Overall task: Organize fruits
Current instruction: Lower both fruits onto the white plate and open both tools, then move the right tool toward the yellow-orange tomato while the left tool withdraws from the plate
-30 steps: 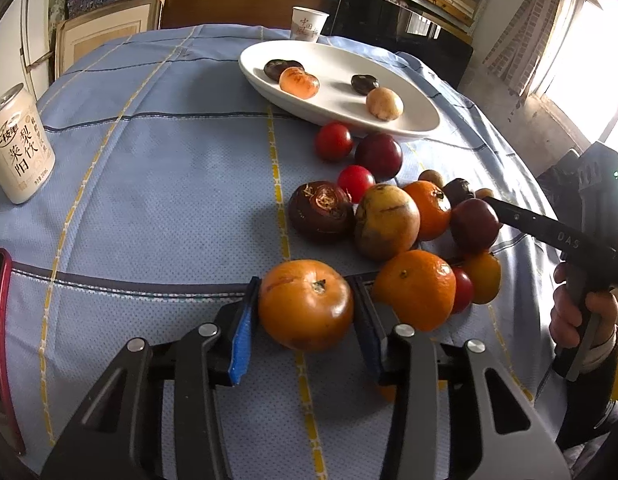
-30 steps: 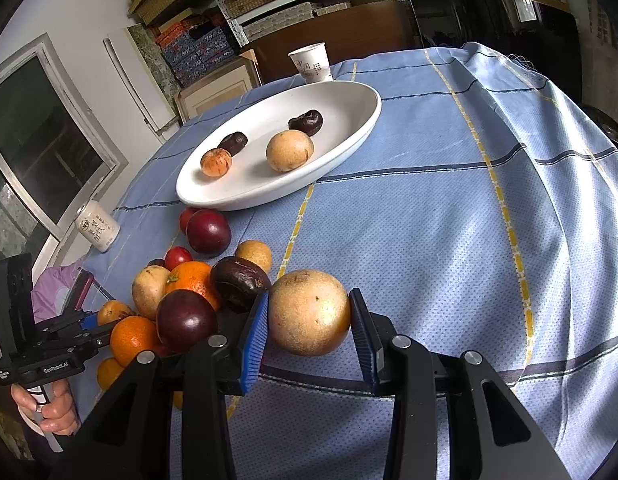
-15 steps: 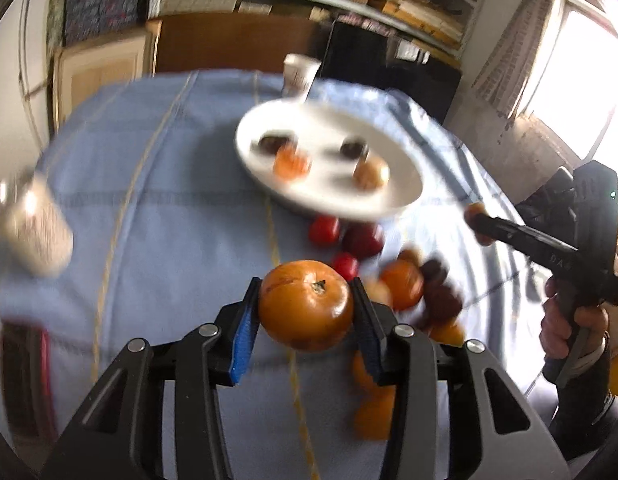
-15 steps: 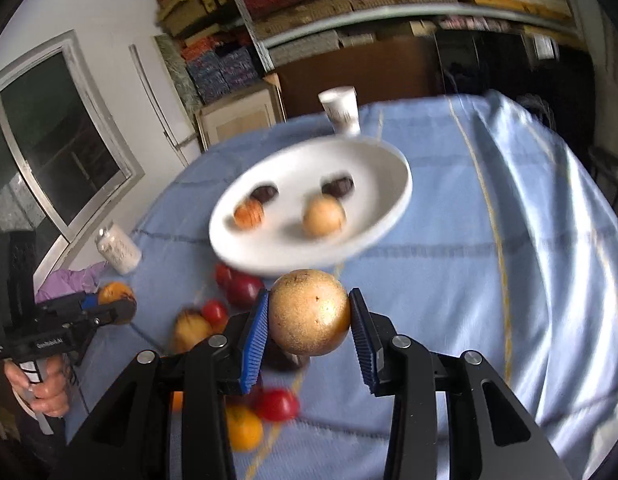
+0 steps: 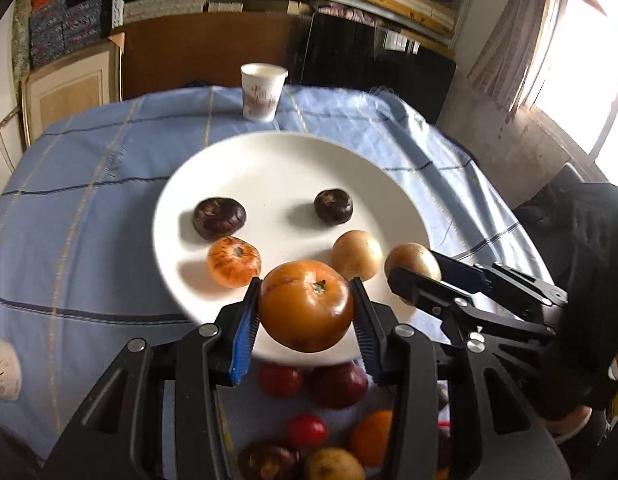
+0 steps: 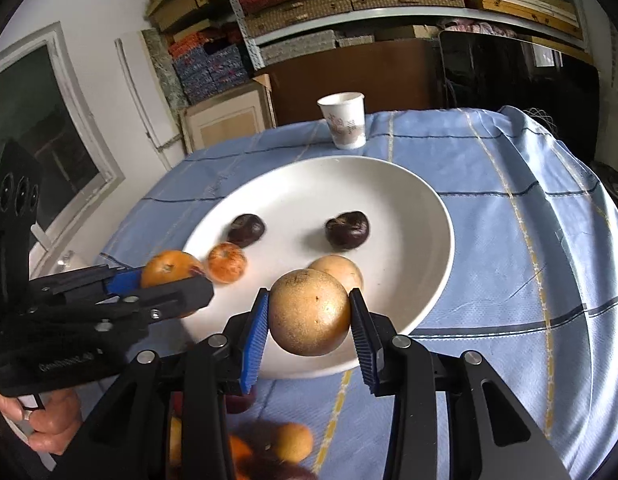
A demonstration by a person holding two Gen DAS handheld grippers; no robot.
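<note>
My left gripper [image 5: 305, 306] is shut on an orange persimmon-like fruit [image 5: 307, 304] and holds it above the near rim of the white oval plate [image 5: 269, 168]. My right gripper [image 6: 309, 314] is shut on a tan round fruit [image 6: 309, 312] above the plate's [image 6: 421, 264] near rim. The plate holds two dark fruits [image 5: 219, 218], a small striped orange fruit [image 5: 233, 262] and a tan fruit [image 5: 357, 254]. The right gripper with its tan fruit [image 5: 413, 262] shows at the right of the left wrist view. The left gripper with its orange fruit [image 6: 169, 268] shows at the left of the right wrist view.
A paper cup [image 5: 263, 92] stands behind the plate on the blue cloth [image 5: 89, 208]. A heap of red, orange, dark and yellow fruits [image 5: 333, 384] lies on the cloth below the grippers. A can's edge [image 5: 1, 368] shows at far left. Shelves and boxes stand behind.
Both grippers have lifted their fruits off the heap and carried them forward to the plate's near rim. The plate now fills the middle of both views.
</note>
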